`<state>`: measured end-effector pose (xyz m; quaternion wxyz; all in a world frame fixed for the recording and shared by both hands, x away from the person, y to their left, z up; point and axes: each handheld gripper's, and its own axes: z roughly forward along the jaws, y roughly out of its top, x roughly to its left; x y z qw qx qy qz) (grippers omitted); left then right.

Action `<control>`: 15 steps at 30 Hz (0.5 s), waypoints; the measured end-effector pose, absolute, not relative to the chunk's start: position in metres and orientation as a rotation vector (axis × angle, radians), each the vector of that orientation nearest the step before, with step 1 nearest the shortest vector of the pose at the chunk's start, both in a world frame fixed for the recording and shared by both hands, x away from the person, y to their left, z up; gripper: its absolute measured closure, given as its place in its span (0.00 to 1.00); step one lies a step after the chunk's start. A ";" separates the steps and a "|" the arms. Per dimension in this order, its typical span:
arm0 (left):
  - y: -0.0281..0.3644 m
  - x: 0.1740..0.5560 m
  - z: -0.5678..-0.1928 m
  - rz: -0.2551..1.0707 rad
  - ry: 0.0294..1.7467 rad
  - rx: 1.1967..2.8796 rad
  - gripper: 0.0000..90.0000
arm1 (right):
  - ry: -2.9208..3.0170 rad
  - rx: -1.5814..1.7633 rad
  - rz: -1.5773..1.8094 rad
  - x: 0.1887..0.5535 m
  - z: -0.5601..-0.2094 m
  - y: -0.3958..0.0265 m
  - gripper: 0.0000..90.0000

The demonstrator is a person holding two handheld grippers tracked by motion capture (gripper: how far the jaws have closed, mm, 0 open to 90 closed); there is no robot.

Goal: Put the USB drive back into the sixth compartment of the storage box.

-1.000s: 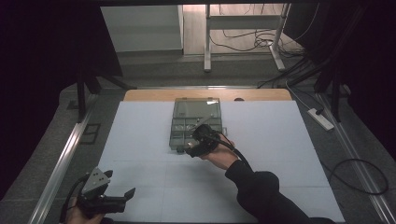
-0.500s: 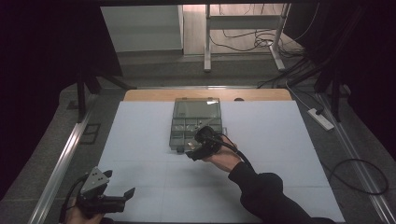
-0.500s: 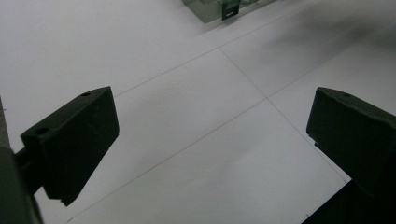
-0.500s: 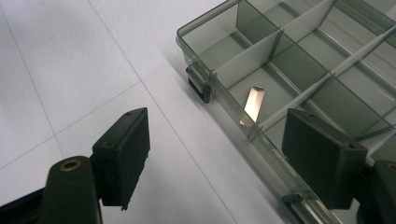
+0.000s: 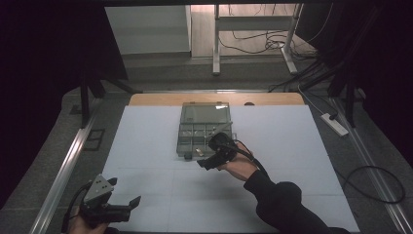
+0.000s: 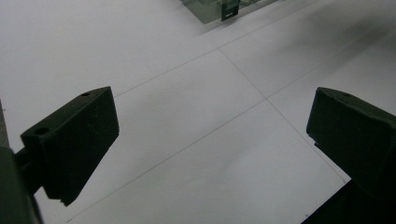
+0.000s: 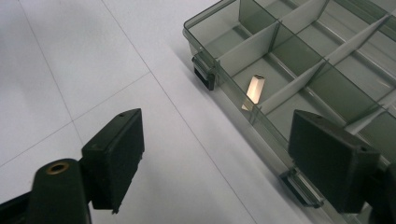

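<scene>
Backing off organizer box (image 5: 203, 130), R gripper (image 5: 210, 161) now empty, open.

A lab-like recording space is suggested: a white-covered table (image 5: 160, 146) is ringed by black curtains (image 5: 44, 73), floor cables (image 5: 253, 41) and a power strip (image 5: 334, 124).

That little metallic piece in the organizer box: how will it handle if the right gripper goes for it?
The metallic piece looks rigid and smooth, so probably slippery. It leans against a divider in the organizer box; a nudge may topple it. The narrow compartment likely crowds the open right gripper.
</scene>
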<state>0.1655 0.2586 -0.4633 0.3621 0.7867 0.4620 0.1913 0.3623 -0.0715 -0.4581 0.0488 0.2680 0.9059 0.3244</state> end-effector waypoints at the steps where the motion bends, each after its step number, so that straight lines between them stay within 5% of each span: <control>1: 0.259 0.166 -0.463 0.492 1.190 2.026 0.03 | 2.760 0.819 0.988 0.362 -0.457 -0.072 0.20; 15: 0.259 0.166 -0.463 0.488 1.194 2.021 0.03 | 2.789 0.814 0.953 0.351 -0.454 -0.083 0.08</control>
